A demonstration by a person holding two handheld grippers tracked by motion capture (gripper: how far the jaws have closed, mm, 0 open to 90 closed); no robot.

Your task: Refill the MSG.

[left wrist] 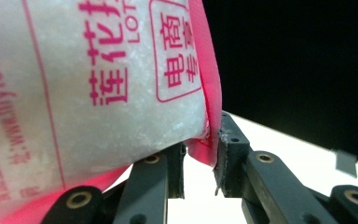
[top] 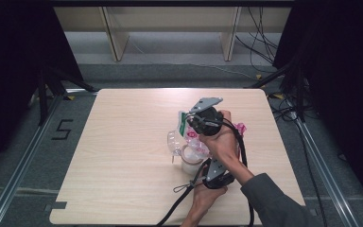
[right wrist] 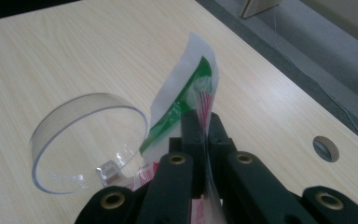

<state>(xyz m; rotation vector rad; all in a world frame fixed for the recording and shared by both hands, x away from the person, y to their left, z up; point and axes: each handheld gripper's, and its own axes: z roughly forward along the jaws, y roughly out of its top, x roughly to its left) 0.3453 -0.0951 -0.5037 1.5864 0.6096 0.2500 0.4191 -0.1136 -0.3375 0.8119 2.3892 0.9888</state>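
Observation:
A plastic bag (top: 196,144) of white granules, printed pink with a green-and-white top edge, hangs over the table's middle, held from both ends. My right gripper (top: 189,122) is shut on the bag's top edge (right wrist: 200,88), its jaws (right wrist: 204,123) pressed flat together on the film. My left gripper (top: 211,163) comes from below and pinches the bag's pink bottom seam (left wrist: 205,140), with the full bag (left wrist: 98,93) bulging above its jaws. A clear round container (top: 174,141) sits just left of the bag, its open rim (right wrist: 81,105) beside my right jaws. A white jar (top: 190,163) stands under the bag.
The light wooden table (top: 123,156) has a small round hole (right wrist: 325,148) near its right edge. Black cables (top: 179,201) trail from the grippers toward the table's front edge. Wooden shelf legs (top: 116,42) stand on the floor behind the table.

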